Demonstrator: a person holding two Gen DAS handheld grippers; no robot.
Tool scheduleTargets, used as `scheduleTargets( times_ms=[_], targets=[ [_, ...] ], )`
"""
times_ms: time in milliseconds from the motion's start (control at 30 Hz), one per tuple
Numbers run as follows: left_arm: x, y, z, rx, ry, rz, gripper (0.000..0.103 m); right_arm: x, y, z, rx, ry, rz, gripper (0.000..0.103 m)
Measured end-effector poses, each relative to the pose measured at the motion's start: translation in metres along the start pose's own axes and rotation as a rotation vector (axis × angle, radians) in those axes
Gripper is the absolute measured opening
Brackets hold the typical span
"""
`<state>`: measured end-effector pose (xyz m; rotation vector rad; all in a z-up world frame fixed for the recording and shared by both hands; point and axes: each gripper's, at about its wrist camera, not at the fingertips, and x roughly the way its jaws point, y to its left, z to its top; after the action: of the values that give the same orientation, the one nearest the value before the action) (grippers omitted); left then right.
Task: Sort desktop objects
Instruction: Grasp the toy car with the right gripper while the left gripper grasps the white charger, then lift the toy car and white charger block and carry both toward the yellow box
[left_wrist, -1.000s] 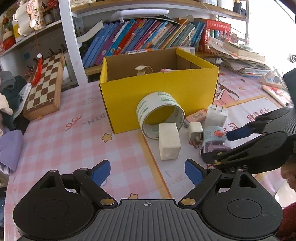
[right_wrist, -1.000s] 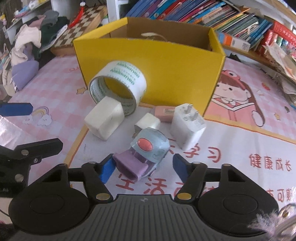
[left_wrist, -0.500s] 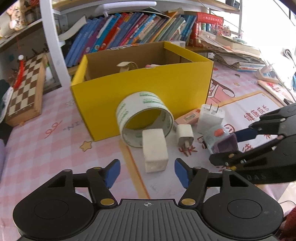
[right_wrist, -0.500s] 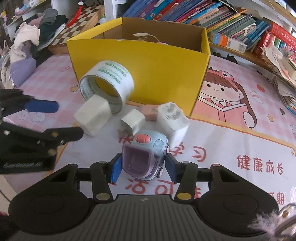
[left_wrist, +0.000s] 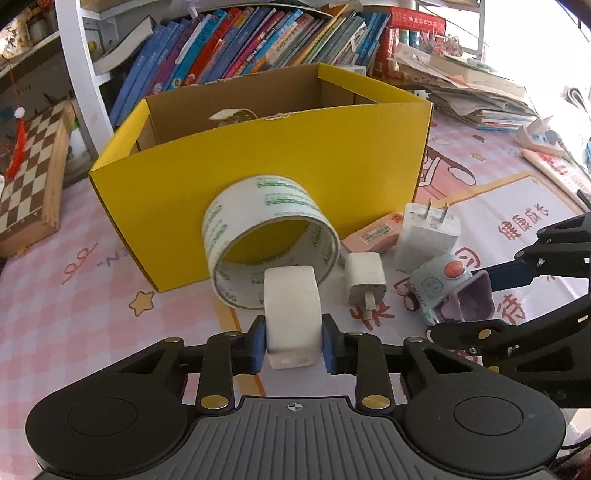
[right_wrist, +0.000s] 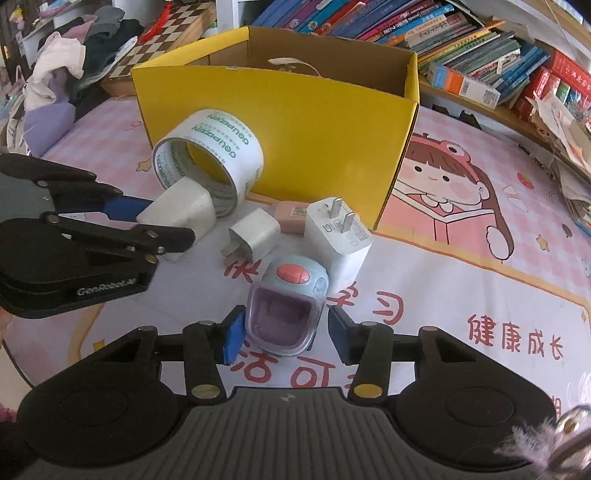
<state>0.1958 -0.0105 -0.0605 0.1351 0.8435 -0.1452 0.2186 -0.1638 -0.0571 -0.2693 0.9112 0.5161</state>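
A white block (left_wrist: 291, 306) lies in front of a tape roll (left_wrist: 266, 240) that leans on the yellow box (left_wrist: 258, 166). My left gripper (left_wrist: 293, 343) has its jaws closing, and both blue pads press the block's sides. In the right wrist view a blue and purple toy car (right_wrist: 286, 295) sits between the pads of my right gripper (right_wrist: 282, 336), which is shut on it. A small white plug (right_wrist: 255, 236), a large white charger (right_wrist: 340, 236) and a pink eraser (right_wrist: 293, 218) lie just behind the car.
The yellow box holds a tape-like ring (left_wrist: 232, 116). A chessboard (left_wrist: 29, 177) lies at the left and a stack of papers (left_wrist: 472, 96) at the right. Books (left_wrist: 258, 40) fill the shelf behind. Clothes (right_wrist: 66, 74) are piled at the table's far left.
My left gripper moved forward and down to the white block and its jaws closed onto it. My right gripper's jaws closed onto the toy car, which turned its purple end toward the camera.
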Motion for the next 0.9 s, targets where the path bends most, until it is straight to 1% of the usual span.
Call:
scheduleTargets(
  times_ms=[67, 100, 133, 233, 400, 633, 900],
  targets=[
    [-0.003, 0.0, -0.002, 0.001, 0.002, -0.008, 0.025, 0.002, -0.002, 0.001, 0.01, 0.002, 0.006, 0.048],
    [-0.004, 0.0, -0.003, 0.001, 0.003, -0.011, 0.024, 0.003, -0.002, 0.001, 0.015, 0.003, 0.009, 0.046],
    [-0.006, 0.0, -0.003, 0.002, 0.004, -0.015, 0.024, 0.002, -0.003, 0.001, 0.018, 0.0, 0.017, 0.041],
    [-0.014, -0.001, -0.008, 0.006, 0.01, -0.043, 0.023, 0.001, -0.001, 0.002, 0.018, 0.001, 0.018, 0.041],
    [-0.029, -0.003, -0.012, 0.02, -0.003, -0.06, 0.022, -0.004, 0.001, 0.0, 0.023, 0.004, 0.023, 0.041],
    [-0.046, 0.001, -0.015, -0.004, -0.029, -0.078, 0.022, -0.022, 0.008, -0.003, 0.026, -0.027, 0.024, 0.04],
    [-0.067, 0.0, -0.02, 0.007, -0.075, -0.092, 0.022, -0.04, 0.018, -0.004, 0.026, -0.06, 0.024, 0.04]
  ],
)
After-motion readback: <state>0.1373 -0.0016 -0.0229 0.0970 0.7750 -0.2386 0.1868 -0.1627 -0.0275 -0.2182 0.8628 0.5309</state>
